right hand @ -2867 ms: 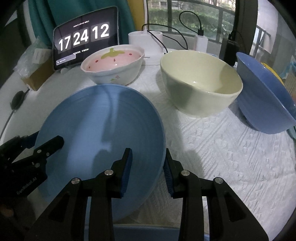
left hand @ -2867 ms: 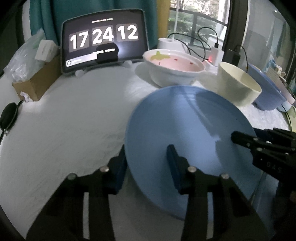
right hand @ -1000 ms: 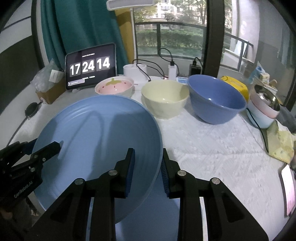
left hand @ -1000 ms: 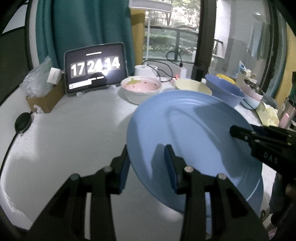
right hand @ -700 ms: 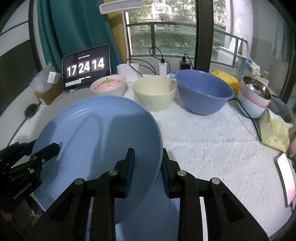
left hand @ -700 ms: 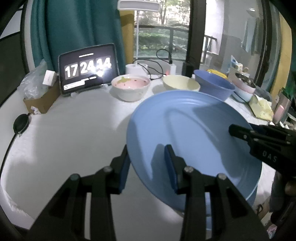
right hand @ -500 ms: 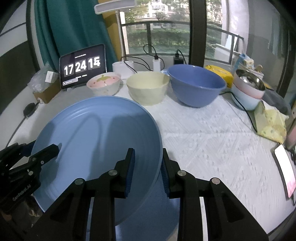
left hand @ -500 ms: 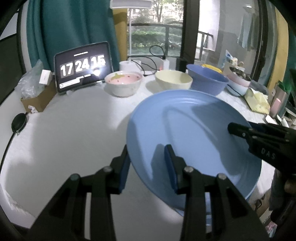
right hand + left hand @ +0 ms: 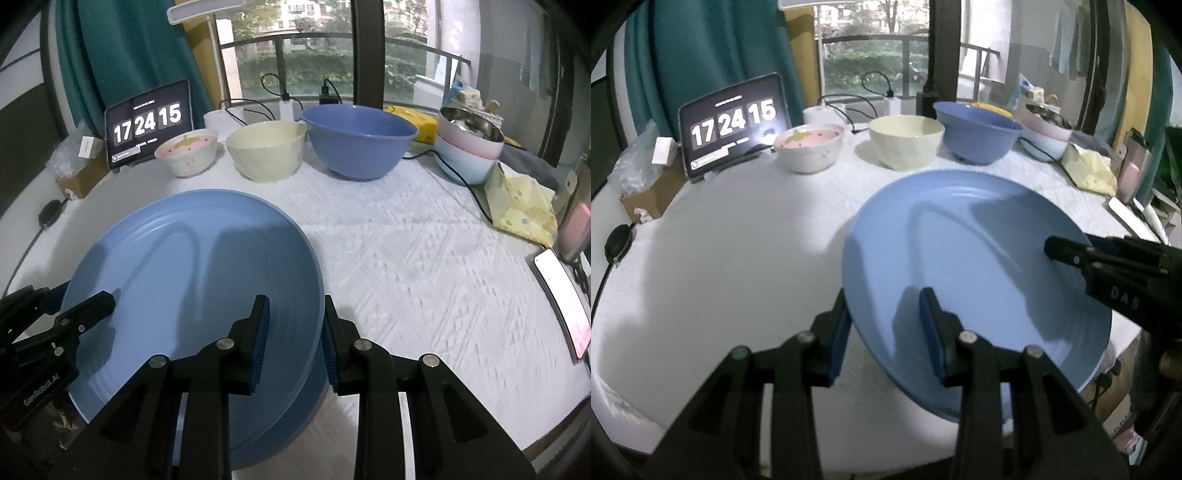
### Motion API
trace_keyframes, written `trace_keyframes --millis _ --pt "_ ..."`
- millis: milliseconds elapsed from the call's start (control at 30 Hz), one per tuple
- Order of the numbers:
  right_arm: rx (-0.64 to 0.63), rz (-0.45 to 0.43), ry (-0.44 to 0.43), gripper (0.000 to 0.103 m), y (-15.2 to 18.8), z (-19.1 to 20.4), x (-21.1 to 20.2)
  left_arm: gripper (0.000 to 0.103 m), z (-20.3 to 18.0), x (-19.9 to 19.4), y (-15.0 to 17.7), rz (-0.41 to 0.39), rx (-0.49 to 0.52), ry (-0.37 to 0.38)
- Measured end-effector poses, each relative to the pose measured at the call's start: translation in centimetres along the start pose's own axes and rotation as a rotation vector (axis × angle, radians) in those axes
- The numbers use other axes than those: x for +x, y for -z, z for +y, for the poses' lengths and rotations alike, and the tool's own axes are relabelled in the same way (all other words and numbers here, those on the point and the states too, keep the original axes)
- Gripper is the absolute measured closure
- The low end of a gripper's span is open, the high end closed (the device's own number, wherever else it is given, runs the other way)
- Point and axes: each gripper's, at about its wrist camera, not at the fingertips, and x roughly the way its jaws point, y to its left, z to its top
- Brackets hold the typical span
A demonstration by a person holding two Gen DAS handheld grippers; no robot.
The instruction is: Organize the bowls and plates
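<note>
Blue plate, big & shallow, held up off the bench at its near edge, tilted a bit. Left gripper is clamped on the plate's left rim, one pad under, one on top; right gripper pinches the opposite rim the same way. Both are narrow, closed on the rim, not wide.

Handling, my guess: looks like plastic or melamine w/ a smooth matte face, so fairly light and stiff, but slick. Thin rim gives the pads little to bite on, and a wide plate levers hard against a rim pinch, so two-point hold on opp. sides makes sense. Best hold = the raised rim, pads well over the lip, plate kept near level. If ceramic, it's heavier & chips on a drop; can't tell from here.

Under the plate's near edge in the right view there's more blue, maybe a second plate; not sure.

Further out on the bench, a row at the back: pink-white bowl, cream bowl, large blue bowl, each apart from its neighbour. Stacked pink/pale bowls sit far right. Clock tablet stands behind the pink-white bowl.
</note>
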Motion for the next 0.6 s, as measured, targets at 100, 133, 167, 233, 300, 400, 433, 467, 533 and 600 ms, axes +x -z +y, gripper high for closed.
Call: trace_keyframes --millis 100,133,167,233,300,400,433,467,533,600 --pt "0.008 0.009 0.002 0.074 0.6 -0.4 0.1 0.065 -0.3 0.3 0.4 0.014 0.012 0.001" --pt "0.01 0.011 0.003 0.074 0.7 -0.4 0.2 0.065 -0.4 0.4 0.5 0.019 0.016 0.0" --pt "0.013 0.013 0.003 0.074 0.9 -0.5 0.2 0.065 -0.6 0.4 0.6 0.021 0.021 -0.005" --pt "0.017 0.017 0.0 0.074 1.1 -0.6 0.3 0.065 -0.8 0.4 0.6 0.02 0.032 -0.017" --pt "0.02 0.02 -0.003 0.074 1.3 -0.6 0.3 0.065 -0.9 0.5 0.5 0.023 0.037 -0.021" --pt "0.02 0.016 -0.007 0.074 1.4 -0.7 0.3 0.064 -0.9 0.5 0.6 0.03 0.042 -0.024" --pt "0.019 0.016 -0.007 0.074 1.5 -0.7 0.3 0.064 -0.9 0.5 0.6 0.032 0.044 -0.028" --pt "0.02 0.017 -0.006 0.074 1.5 -0.7 0.3 0.064 -1.0 0.6 0.7 0.036 0.05 -0.035" --pt "0.03 0.016 -0.011 0.074 1.6 -0.9 0.3 0.06 -0.9 0.7 0.7 0.038 0.054 -0.036" --pt "0.036 0.015 -0.007 0.074 1.6 -1.1 0.1 0.057 -0.7 0.9 0.9 0.06 0.041 -0.017"
